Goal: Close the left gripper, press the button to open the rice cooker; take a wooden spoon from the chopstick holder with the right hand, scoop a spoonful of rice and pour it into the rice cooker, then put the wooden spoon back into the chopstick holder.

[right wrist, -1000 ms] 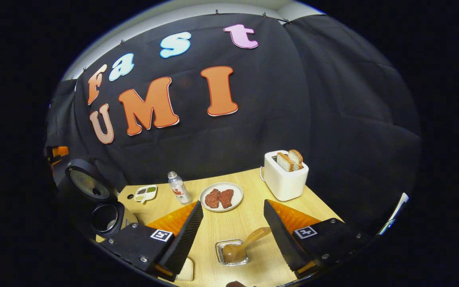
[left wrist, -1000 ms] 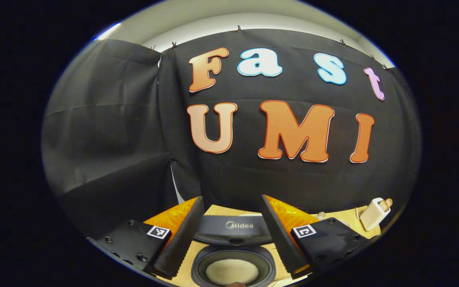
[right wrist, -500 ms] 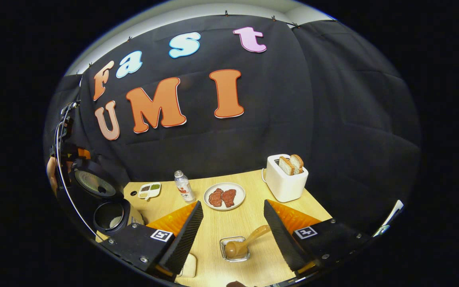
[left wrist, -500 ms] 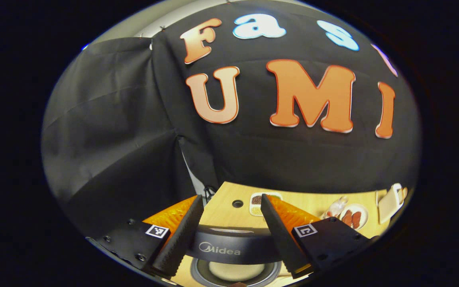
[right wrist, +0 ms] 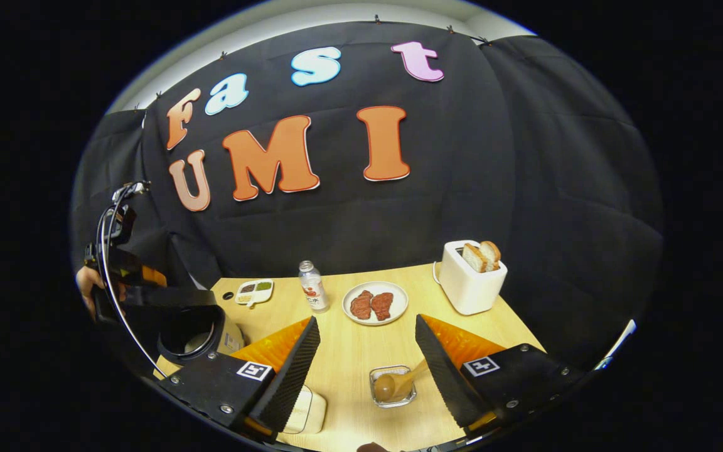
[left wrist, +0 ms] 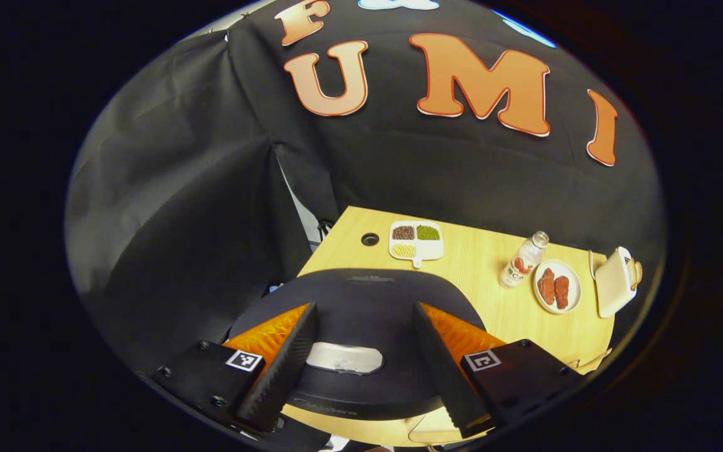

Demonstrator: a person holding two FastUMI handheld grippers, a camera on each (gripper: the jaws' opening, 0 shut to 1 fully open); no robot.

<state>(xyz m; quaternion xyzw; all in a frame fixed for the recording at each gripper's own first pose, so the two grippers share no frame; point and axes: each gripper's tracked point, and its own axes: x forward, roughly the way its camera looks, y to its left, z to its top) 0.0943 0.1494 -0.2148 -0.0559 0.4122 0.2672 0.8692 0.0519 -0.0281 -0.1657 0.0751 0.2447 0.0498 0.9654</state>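
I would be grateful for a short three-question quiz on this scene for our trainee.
1. True or false: the brown wooden spoon rests in the clear square holder on the table.
2. In the right gripper view, what stands between the white divided dish and the round white plate of red meat? A) a capped plastic bottle B) a mug C) a kettle
3. Fill in: the white toaster holds ___ slices of bread.

Key: 1 true; 2 A; 3 two.
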